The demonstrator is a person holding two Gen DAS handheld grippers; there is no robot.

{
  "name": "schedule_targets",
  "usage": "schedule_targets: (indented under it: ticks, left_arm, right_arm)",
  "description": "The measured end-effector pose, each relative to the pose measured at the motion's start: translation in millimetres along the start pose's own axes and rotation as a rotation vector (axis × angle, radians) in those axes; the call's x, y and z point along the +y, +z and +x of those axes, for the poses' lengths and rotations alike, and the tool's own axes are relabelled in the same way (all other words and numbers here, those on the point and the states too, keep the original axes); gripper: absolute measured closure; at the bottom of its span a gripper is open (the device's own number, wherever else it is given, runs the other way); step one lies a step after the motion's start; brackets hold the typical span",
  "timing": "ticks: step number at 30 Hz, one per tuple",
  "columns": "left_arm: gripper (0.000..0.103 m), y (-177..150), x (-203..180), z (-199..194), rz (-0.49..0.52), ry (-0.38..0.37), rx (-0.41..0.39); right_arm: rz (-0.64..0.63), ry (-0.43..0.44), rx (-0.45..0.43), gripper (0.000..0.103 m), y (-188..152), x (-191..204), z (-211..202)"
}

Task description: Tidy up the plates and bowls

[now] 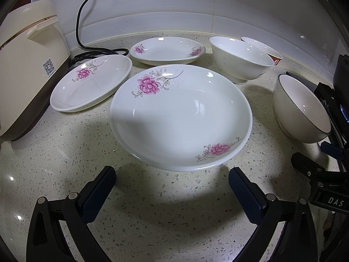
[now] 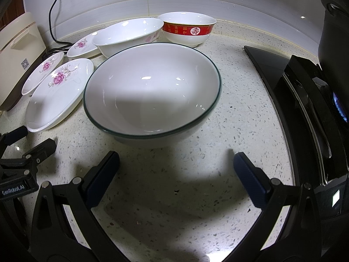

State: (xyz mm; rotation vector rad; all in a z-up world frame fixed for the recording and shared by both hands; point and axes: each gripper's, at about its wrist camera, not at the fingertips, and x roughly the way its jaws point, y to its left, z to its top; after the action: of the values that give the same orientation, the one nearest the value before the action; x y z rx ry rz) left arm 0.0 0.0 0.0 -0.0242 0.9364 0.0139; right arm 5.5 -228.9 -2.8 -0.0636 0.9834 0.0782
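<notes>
the left hand-held gripper hangs over the speckled desk, fingers apart and holding nothing, the large flowered plate just ahead at 12 o'clock. two smaller flowered plates lie at 10 o'clock and 12 o'clock of it, near a cream rice cooker. the right hand-held gripper is likewise spread and empty, facing a dark-rimmed bowl. behind it sit a white bowl and a red-banded bowl; a stove lies at 3 o'clock.
</notes>
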Motion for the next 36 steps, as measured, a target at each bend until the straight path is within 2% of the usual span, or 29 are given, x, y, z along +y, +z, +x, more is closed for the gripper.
schedule_targets:
  ticks: [4, 8, 10, 12, 14, 17, 20, 23, 24, 26, 28, 30, 32, 34, 36]
  left_arm:
    - [0.0, 0, 0, -1, 0.026, -0.02, 0.029]
    - [0.0, -1, 1, -6, 0.106, -0.08, 0.067]
    - [0.0, -7, 9, -11, 0.102, -0.116, 0.058]
    - [0.0, -13, 25, -19, 0.048, -0.194, 0.044]
    - [0.0, -15, 49, -25, -0.026, -0.256, 0.041]
    - [0.0, -12, 84, -27, -0.147, -0.296, 0.033]
    - [0.0, -5, 120, -23, -0.322, -0.349, 0.032]
    - [0.001, 4, 129, -14, -0.372, -0.365, 0.055]
    - [0.003, 9, 129, -10, -0.378, -0.376, 0.059]
    - [0.007, 21, 127, -2, -0.391, -0.371, 0.062]
    - [0.013, 29, 122, 4, -0.399, -0.368, 0.063]
    - [0.017, 38, 118, 10, -0.404, -0.36, 0.068]
    - [0.025, 45, 113, 13, -0.4, -0.347, 0.067]
    - [0.042, 50, 108, 19, -0.391, -0.334, 0.076]
    - [0.05, 53, 106, 23, -0.391, -0.335, 0.085]
  right_arm:
    - [0.011, -0.008, 0.0, 0.0, -4, -1, -2]
    - [0.004, 0.003, 0.017, 0.0, -5, 8, -5]
    - [-0.02, 0.023, 0.029, 0.0, -8, 14, -9]
    - [-0.05, 0.051, 0.043, 0.0, -12, 24, -12]
    - [-0.074, 0.116, 0.041, 0.0, -16, 34, -17]
    - [-0.042, 0.26, 0.049, 0.0, -14, 46, -21]
    - [0.023, 0.38, 0.092, 0.0, -4, 54, -19]
    - [0.109, 0.455, 0.129, 0.002, 6, 61, -13]
    - [0.142, 0.468, 0.138, 0.004, 10, 62, -10]
    - [0.177, 0.469, 0.146, 0.017, 17, 67, -4]
    - [0.193, 0.45, 0.15, 0.025, 26, 70, -1]
    - [0.205, 0.433, 0.153, 0.026, 35, 76, 2]
    - [0.192, 0.411, 0.146, 0.032, 42, 83, 8]
    - [0.181, 0.389, 0.155, 0.037, 46, 88, 11]
    - [0.192, 0.371, 0.151, 0.043, 48, 87, 14]
